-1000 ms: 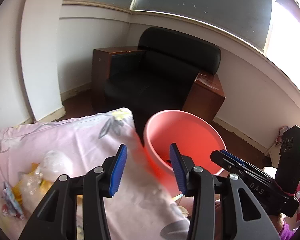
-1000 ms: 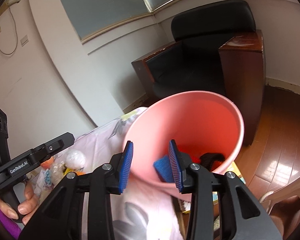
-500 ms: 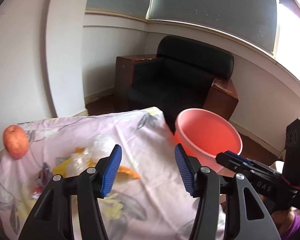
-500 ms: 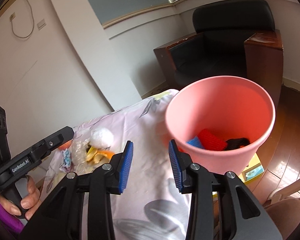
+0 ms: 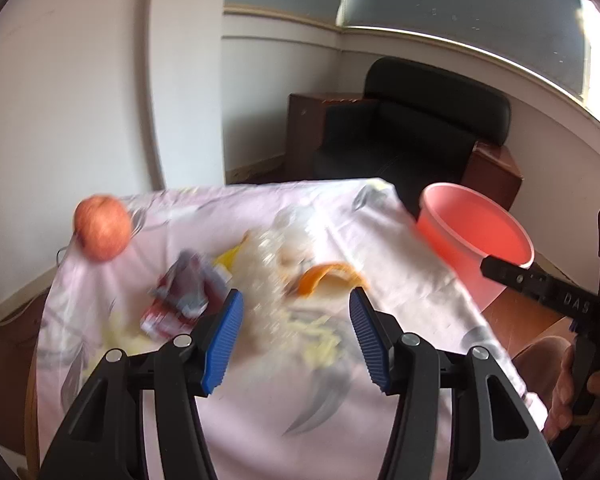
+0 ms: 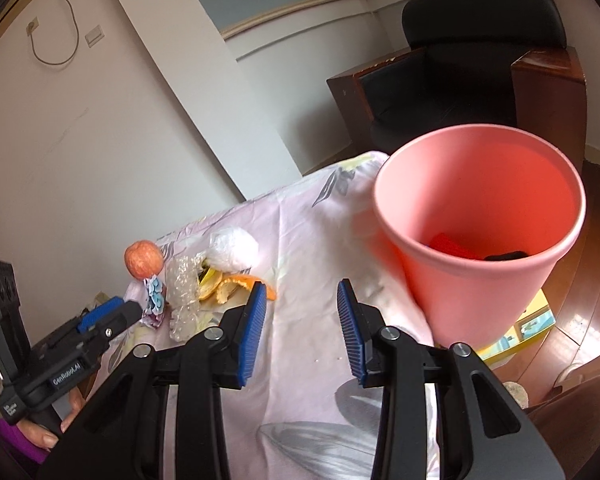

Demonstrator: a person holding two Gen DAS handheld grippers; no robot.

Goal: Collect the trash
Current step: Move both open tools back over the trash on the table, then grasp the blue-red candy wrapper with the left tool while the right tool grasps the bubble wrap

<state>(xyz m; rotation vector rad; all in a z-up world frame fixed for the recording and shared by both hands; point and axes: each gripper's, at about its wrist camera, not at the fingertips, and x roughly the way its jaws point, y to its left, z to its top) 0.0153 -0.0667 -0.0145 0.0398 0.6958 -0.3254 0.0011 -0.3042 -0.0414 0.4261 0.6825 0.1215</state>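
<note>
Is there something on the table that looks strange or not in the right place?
Yes. A whole apple sits at the far edge of the tablecloth, beside the pile of orange peel and crumpled plastic. It looks intact, not trash.

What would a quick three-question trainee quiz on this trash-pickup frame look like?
1. True or false: the pink bin is empty.
2. What lies nearest the orange peel: A) banana peel, B) apple, C) armchair?
3. Is either the left gripper or the right gripper holding anything?

Key: 1 false, red and black items lie inside; 2 A; 3 no, both open and empty.
</note>
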